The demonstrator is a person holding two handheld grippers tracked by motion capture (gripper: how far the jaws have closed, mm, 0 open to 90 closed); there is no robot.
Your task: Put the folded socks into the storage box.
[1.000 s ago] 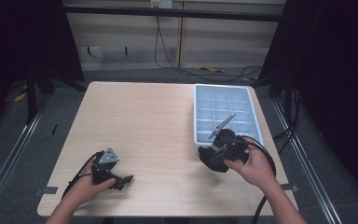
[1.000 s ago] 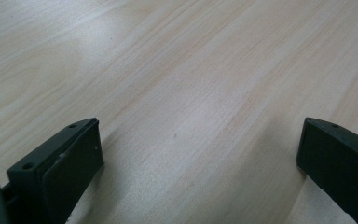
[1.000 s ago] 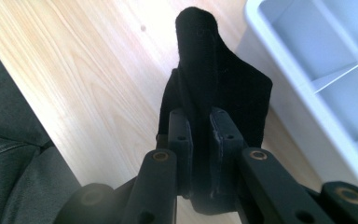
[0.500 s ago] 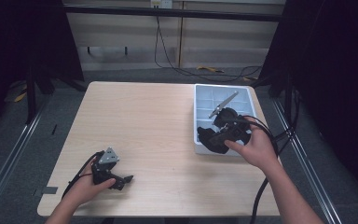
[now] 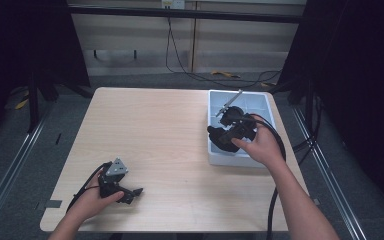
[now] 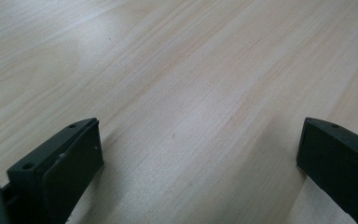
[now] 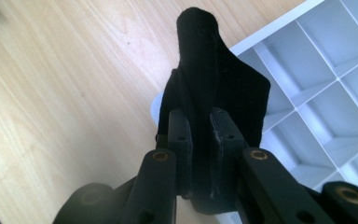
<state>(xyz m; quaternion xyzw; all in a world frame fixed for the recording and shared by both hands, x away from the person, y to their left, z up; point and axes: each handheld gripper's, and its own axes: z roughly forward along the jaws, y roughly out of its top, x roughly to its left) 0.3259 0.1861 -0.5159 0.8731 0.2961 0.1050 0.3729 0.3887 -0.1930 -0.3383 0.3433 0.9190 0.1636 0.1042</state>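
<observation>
Right gripper (image 5: 228,131) has carried the black cloth (image 7: 214,88) from the table up over the tray (image 5: 240,159).
Jaws clamp the cloth above its near-left compartments, likely for dropping in; left gripper (image 5: 130,192) rests wide apart on the table (image 5: 160,130).

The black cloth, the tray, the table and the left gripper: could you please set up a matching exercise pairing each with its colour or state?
Things:
1. black cloth
2. tray
3. left gripper
4. table

States:
A. light wood grain
B. white, split into compartments
C. pinched between the jaws of the right gripper
D. jaws wide apart, nothing between them

Pairs: 1-C, 2-B, 3-D, 4-A
</observation>
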